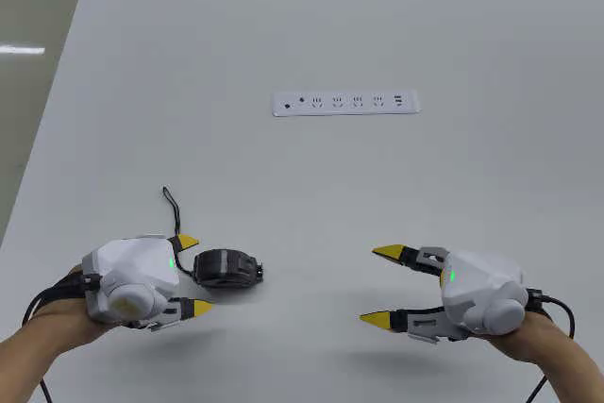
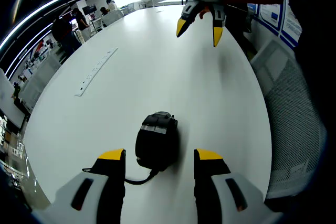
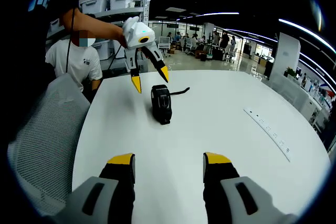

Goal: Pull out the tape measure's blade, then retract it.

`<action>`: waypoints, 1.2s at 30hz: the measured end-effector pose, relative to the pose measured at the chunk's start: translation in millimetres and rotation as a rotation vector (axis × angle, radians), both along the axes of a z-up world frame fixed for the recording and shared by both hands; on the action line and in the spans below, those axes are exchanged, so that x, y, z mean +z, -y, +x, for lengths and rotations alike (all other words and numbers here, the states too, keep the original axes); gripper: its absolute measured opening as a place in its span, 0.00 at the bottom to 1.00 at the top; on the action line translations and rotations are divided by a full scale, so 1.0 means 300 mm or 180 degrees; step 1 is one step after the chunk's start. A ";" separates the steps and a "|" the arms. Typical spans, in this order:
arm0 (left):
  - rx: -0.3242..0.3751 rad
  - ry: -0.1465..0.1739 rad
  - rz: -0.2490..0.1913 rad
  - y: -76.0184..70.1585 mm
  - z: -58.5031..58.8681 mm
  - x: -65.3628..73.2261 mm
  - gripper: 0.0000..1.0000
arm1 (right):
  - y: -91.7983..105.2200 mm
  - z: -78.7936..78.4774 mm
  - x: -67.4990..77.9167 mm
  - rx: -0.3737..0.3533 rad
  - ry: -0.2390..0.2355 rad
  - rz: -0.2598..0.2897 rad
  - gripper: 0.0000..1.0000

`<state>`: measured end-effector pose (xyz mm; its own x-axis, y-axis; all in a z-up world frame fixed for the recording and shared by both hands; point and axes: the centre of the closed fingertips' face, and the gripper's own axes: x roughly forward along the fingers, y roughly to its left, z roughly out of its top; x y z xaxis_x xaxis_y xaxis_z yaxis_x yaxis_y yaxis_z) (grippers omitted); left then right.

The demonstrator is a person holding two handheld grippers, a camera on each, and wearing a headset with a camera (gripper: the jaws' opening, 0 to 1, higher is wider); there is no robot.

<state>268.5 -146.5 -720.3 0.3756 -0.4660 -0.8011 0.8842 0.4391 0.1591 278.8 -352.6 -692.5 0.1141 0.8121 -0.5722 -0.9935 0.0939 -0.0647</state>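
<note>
1. White workbench (image 1: pixel 330 25), power strip (image 1: pixel 345 103) beyond.
2. Black tape measure (image 1: pixel 226 268) lying just ahead of left gripper (image 1: pixel 194 274), blade in.
3. Left jaws spread, empty; right gripper (image 1: pixel 380 285) likewise, well apart.
4. Likely dense, rigid, slick: clamp across flat sides, pinch blade hook.

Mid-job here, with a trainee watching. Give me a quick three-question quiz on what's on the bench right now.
1. True or false: the left gripper is shut on the tape measure.
2. Which lies on the table beyond both grippers? A) power strip B) hammer C) cup
3. Fill in: the right gripper has its jaws ___, holding nothing.
Key: 1 false, its jaws are open and the tape measure lies loose between their tips; 2 A; 3 open.
</note>
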 end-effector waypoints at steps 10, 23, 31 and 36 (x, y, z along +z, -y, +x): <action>-0.0319 -0.0056 0.0155 -0.001 0.035 -0.044 0.43 | -0.077 0.016 -0.031 0.0172 -0.0066 0.0048 0.46; -0.0697 -0.0177 0.0323 0.006 0.030 -0.100 0.31 | -0.181 0.036 -0.085 0.0364 -0.0168 0.0107 0.43; -0.0777 -0.0183 0.0313 0.010 0.041 -0.127 0.30 | -0.253 0.041 -0.121 0.0524 -0.0167 0.0118 0.41; -0.0816 -0.0194 0.0313 0.010 0.041 -0.142 0.30 | -0.296 0.047 -0.146 0.0589 -0.0187 0.0118 0.38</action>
